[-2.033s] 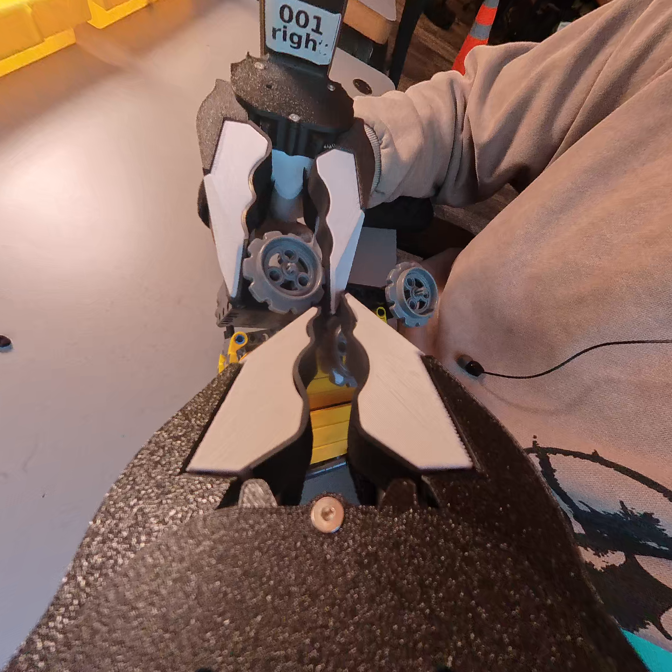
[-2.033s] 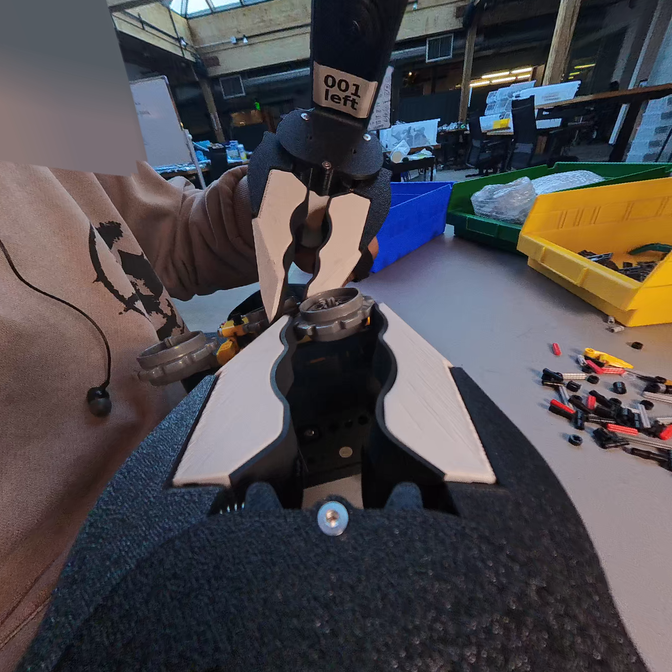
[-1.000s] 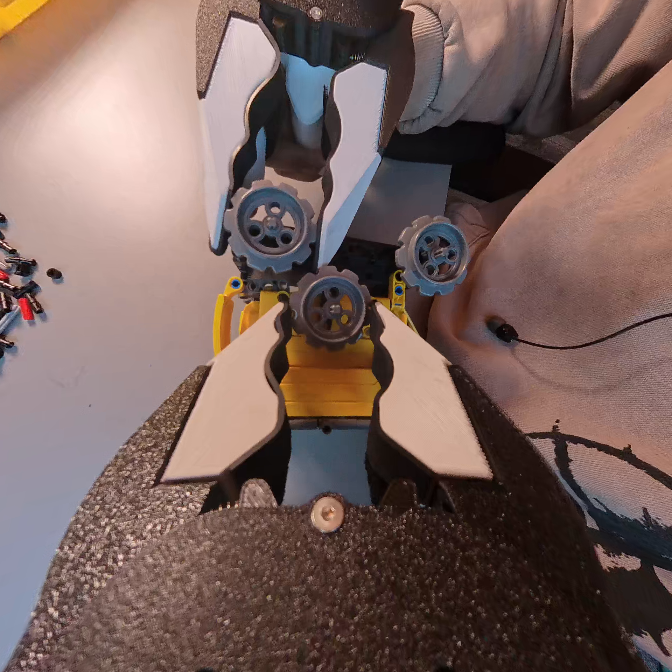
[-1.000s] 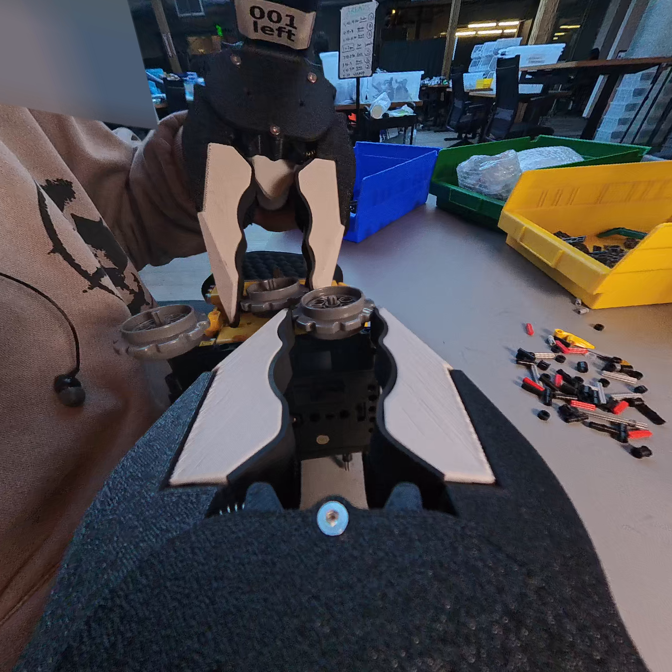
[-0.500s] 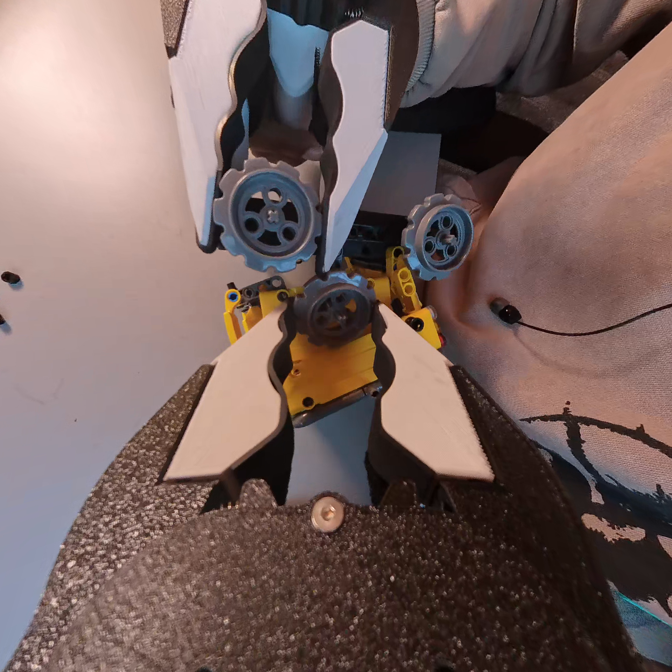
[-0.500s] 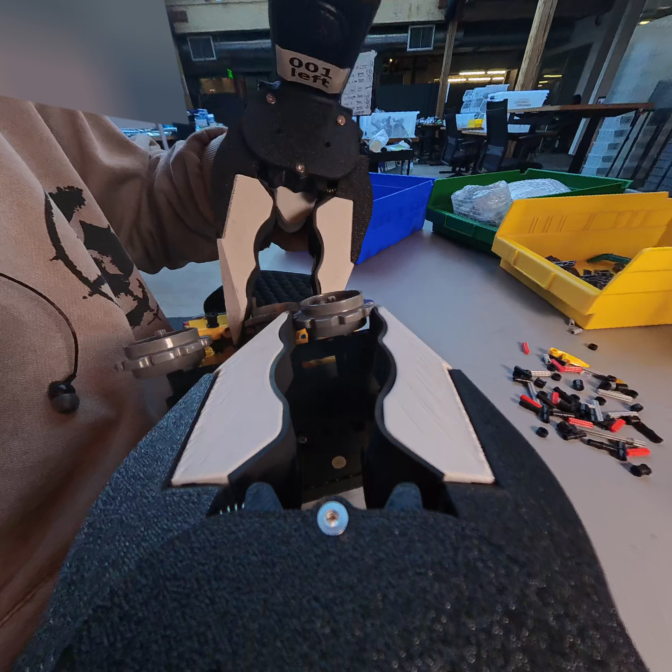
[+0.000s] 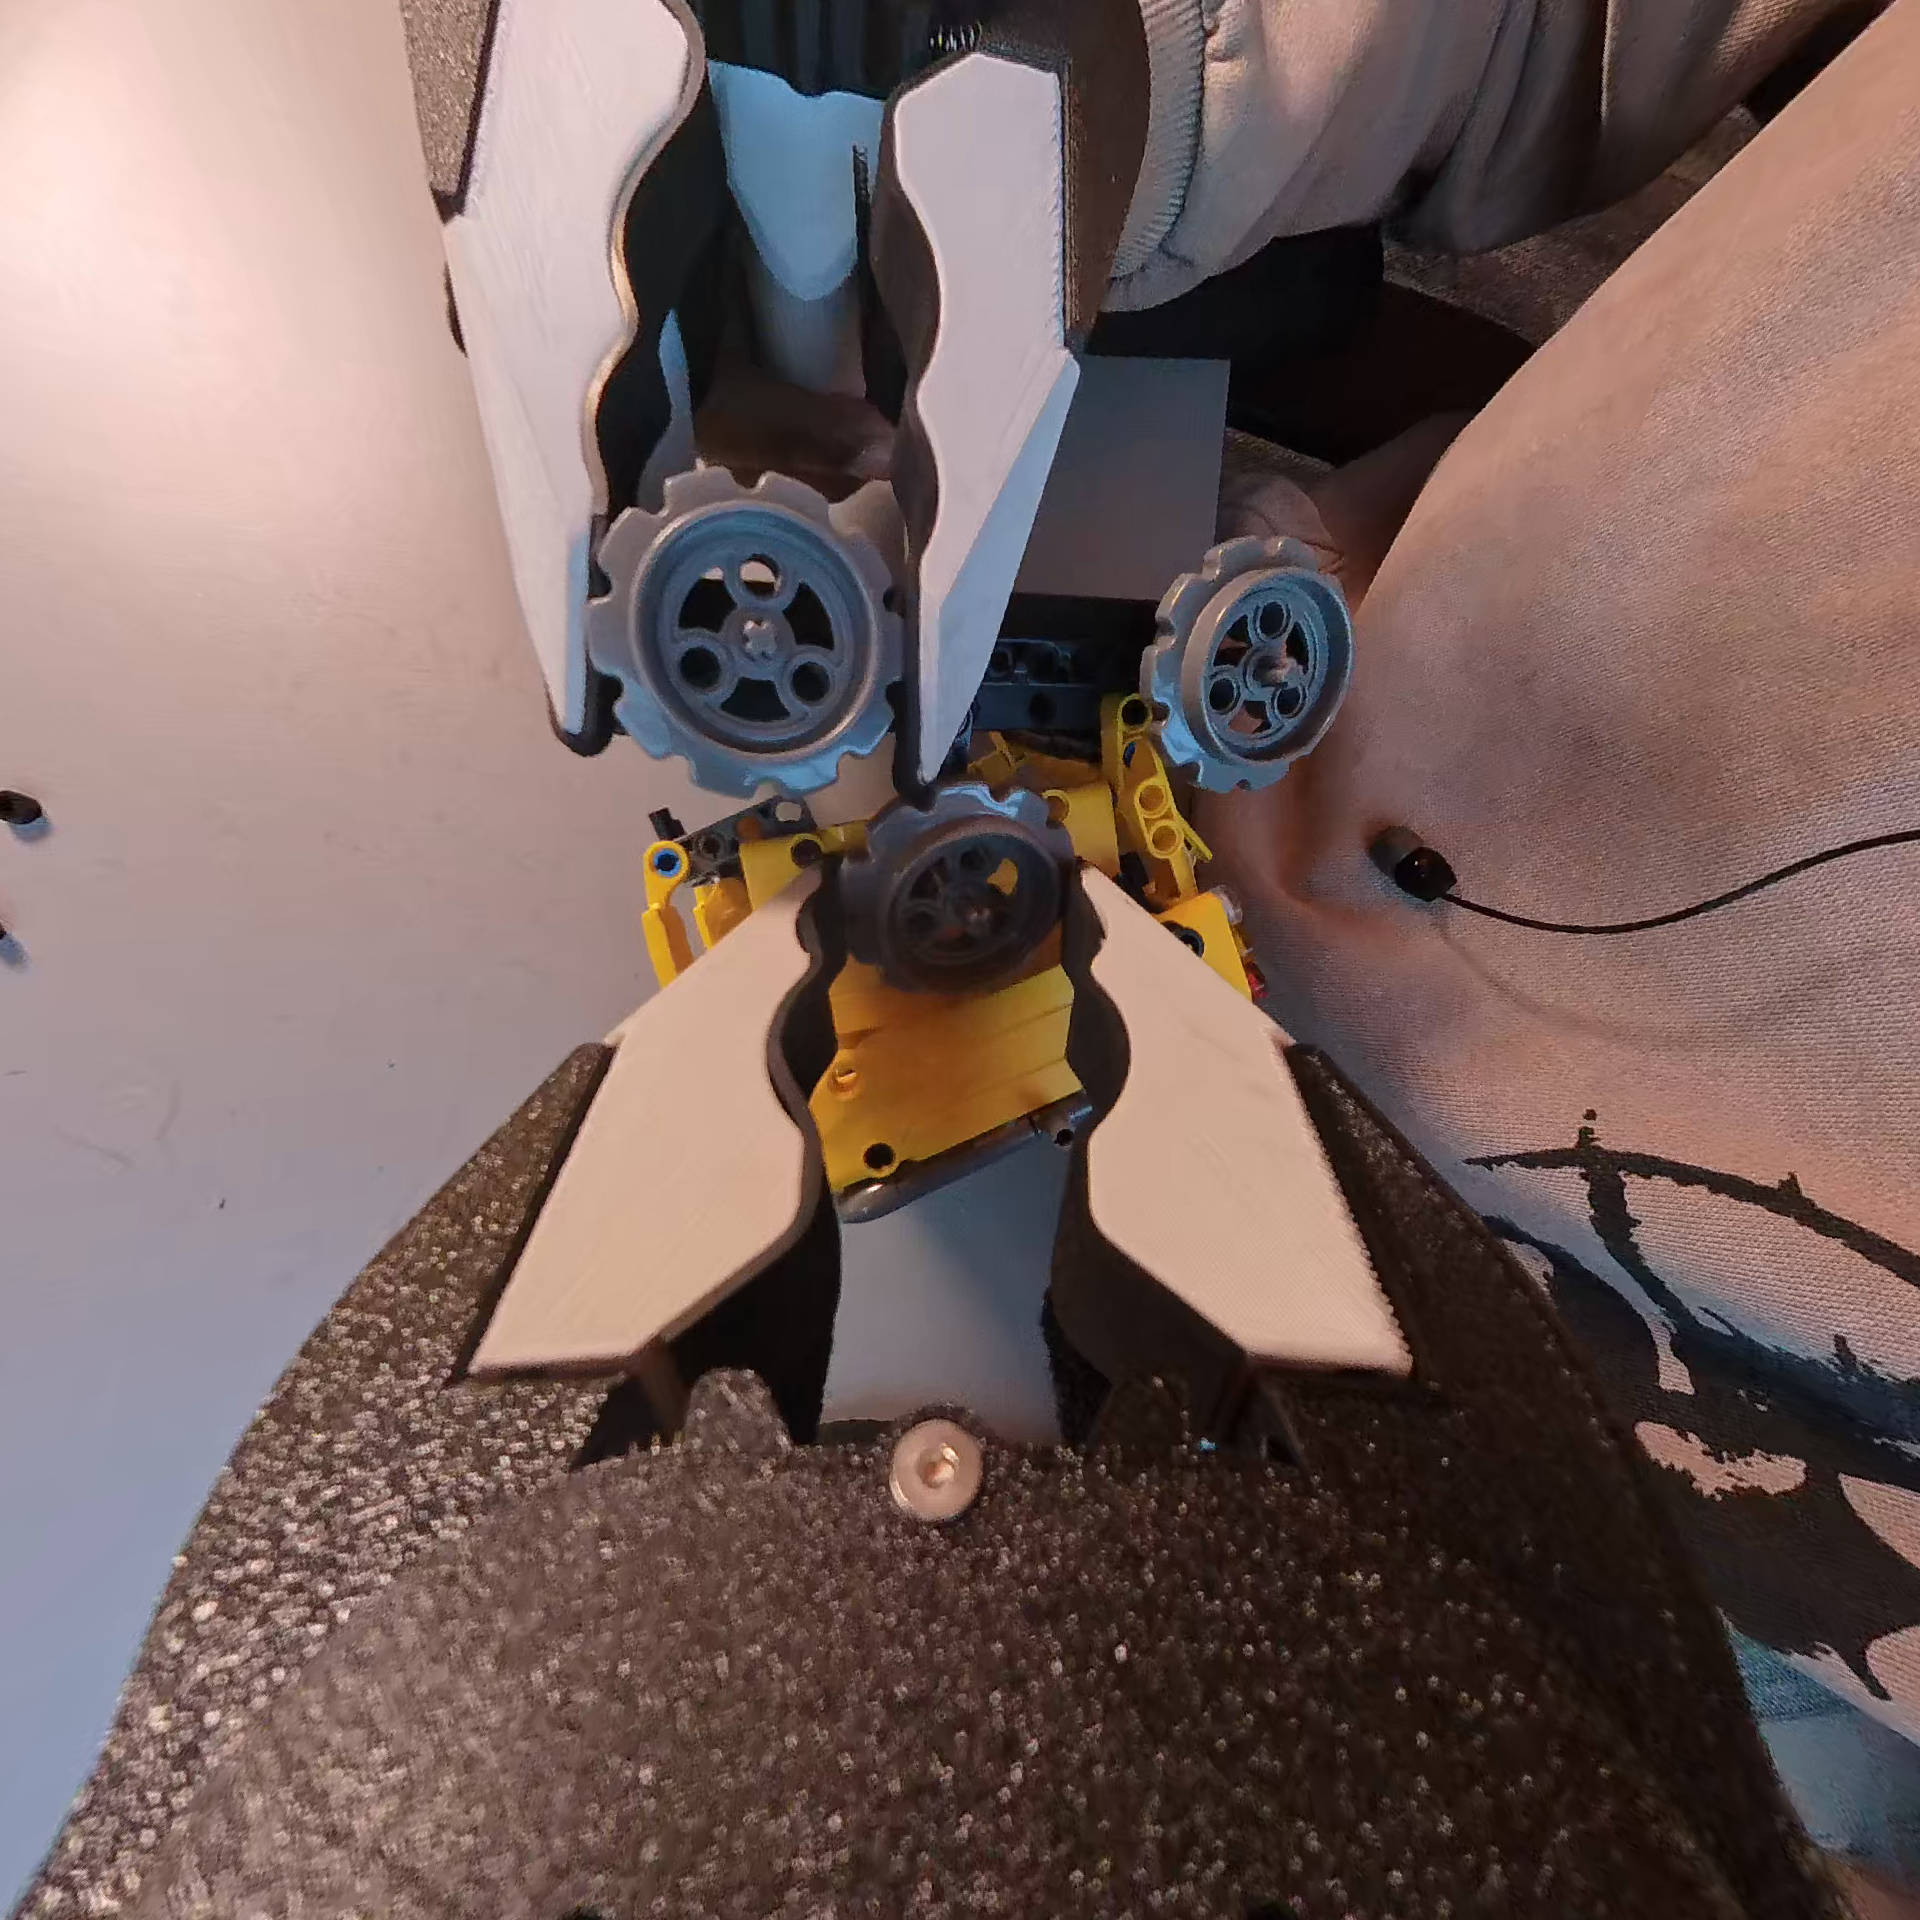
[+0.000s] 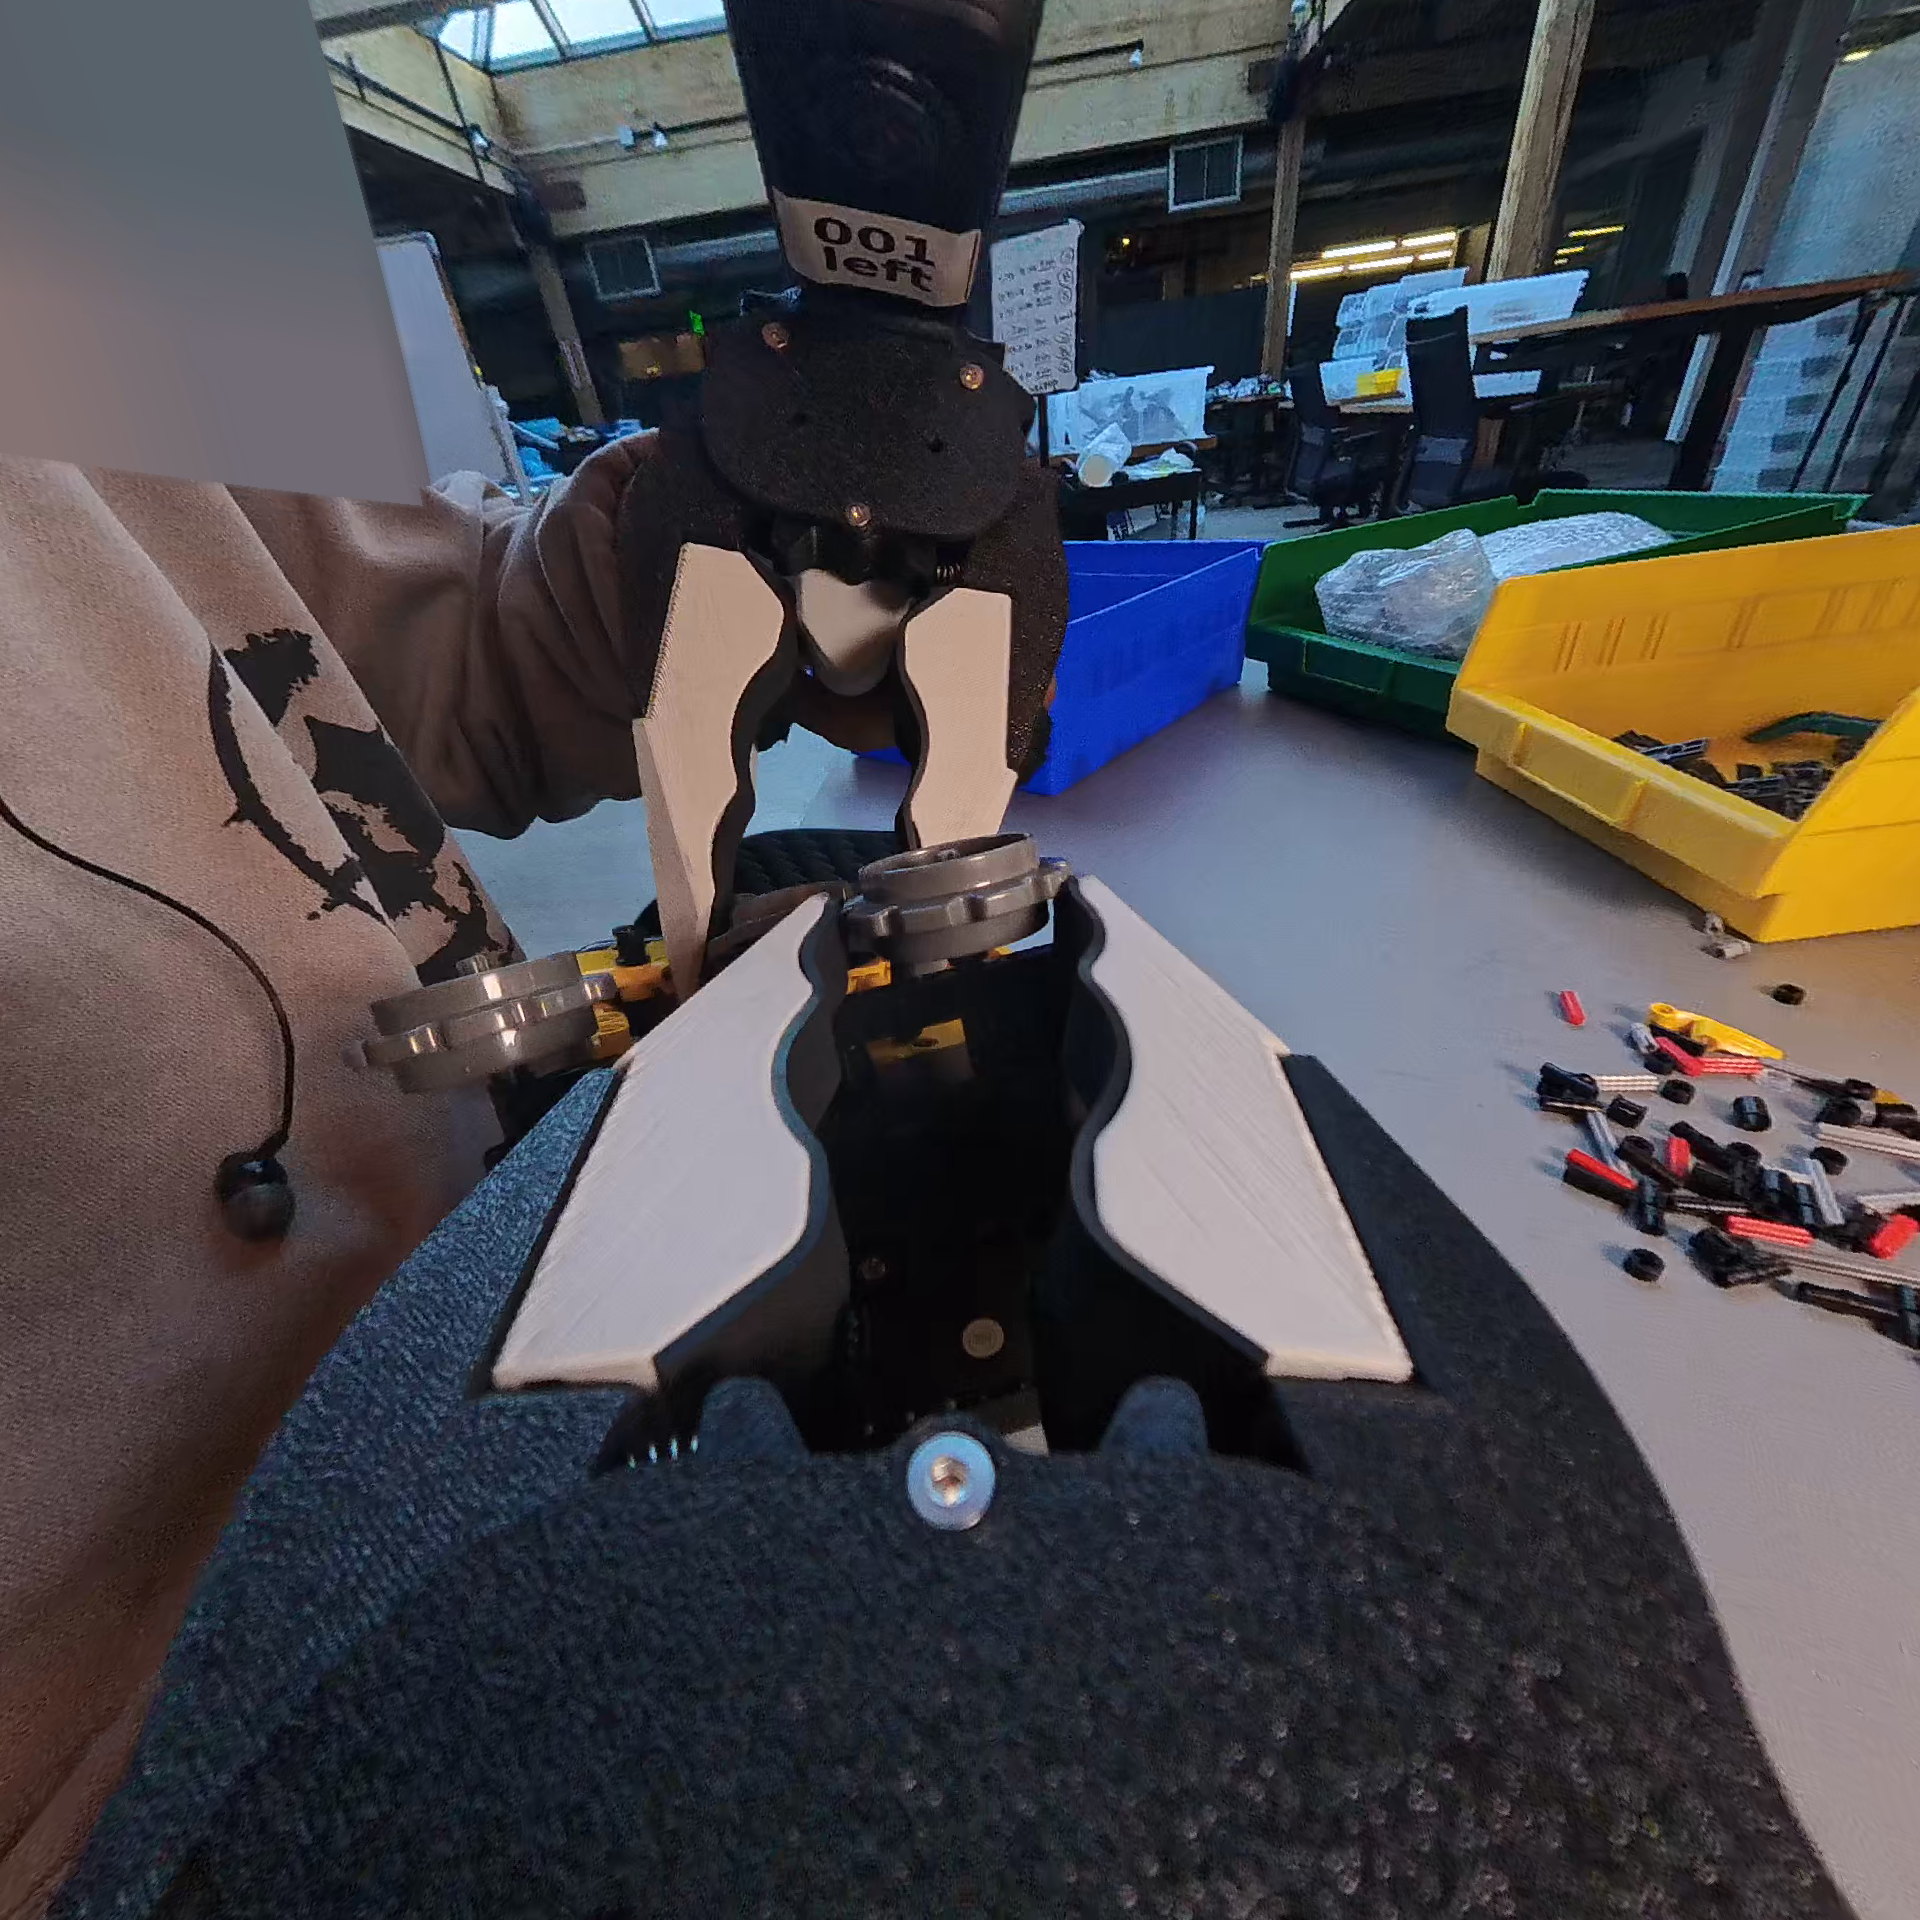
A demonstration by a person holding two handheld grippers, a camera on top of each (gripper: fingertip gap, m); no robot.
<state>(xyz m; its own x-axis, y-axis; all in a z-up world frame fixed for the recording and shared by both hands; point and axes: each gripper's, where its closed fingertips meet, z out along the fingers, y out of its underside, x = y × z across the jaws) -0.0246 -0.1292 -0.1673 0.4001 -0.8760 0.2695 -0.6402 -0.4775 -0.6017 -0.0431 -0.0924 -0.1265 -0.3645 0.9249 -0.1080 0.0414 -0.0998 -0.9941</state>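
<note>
A yellow and black brick-built vehicle [image 7: 935, 1060] with grey cogged wheels is held between both grippers, close to a person's torso. My left gripper [image 7: 951, 888] is shut on a dark grey wheel [image 7: 961, 914] at the near end of the vehicle. My right gripper [image 8: 953, 899] is shut on another grey wheel [image 8: 951, 873], which shows face-on in the left wrist view [image 7: 743, 655]. A third wheel [image 7: 1252, 665] sticks out free towards the person and also shows in the right wrist view [image 8: 488, 1018]. The left gripper's fingers [image 8: 707, 727] point down opposite mine.
On the grey table [image 8: 1299, 883] stand a blue bin [image 8: 1143, 644], a green bin [image 8: 1351, 665] with a plastic bag and a yellow bin [image 8: 1662, 810] with dark parts. Several small black, red and grey pieces [image 8: 1745, 1174] lie at the right. The person's beige sweatshirt [image 8: 156, 935] fills the left. My right fingertips sit around 5 centimeters from my left ones.
My left gripper's jaws, nearly closed on a thin part two seconds ago, now stand wider around the dark wheel. The vehicle has tilted and turned. My right gripper has kept its wheel.
</note>
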